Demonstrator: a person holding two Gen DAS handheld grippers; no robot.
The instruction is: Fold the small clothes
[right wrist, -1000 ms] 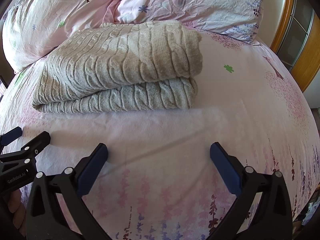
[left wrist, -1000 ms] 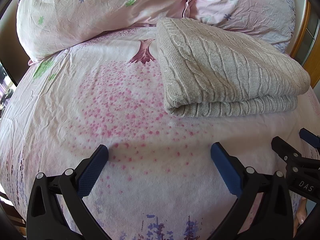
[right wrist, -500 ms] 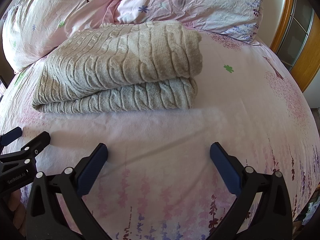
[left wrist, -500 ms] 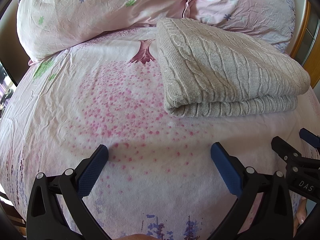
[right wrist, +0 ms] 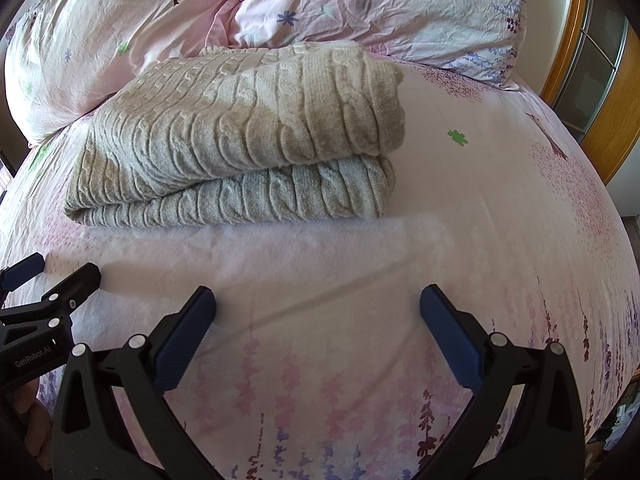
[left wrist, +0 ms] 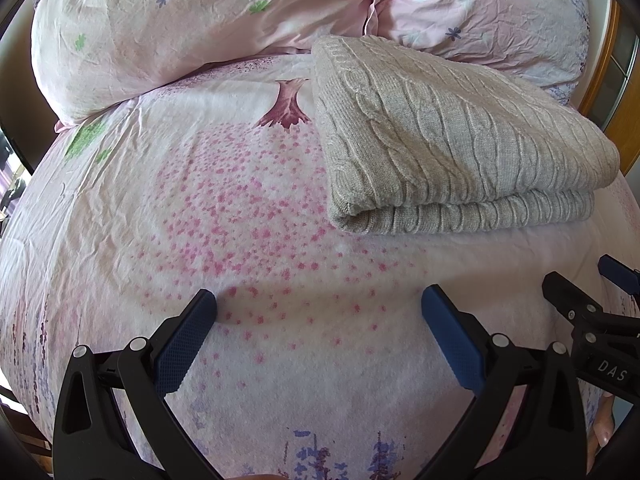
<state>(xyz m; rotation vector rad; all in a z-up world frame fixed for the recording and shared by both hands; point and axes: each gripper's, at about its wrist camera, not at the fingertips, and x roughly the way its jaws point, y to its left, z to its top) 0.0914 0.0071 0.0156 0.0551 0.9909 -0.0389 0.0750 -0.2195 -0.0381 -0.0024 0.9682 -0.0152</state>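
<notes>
My left claw [left wrist: 319, 307] is spread wide with nothing between its blue pads, low over the pink floral bed sheet [left wrist: 168, 208]; my right claw [right wrist: 317, 304] is spread just as wide and empty, close beside it. Beyond both lies the folded grey cable-knit sweater [right wrist: 244, 136], on the bed in front of the two pink floral pillows [right wrist: 360, 4]. Its long axis runs left to right across the bed, with the layered edges facing me and the rounded fold at its right end.

My worry is that the top layer sits loose: if I pinch only that layer or drag it, I think the fold slides open. Catching sheet along with knit would also bunch everything.
</notes>
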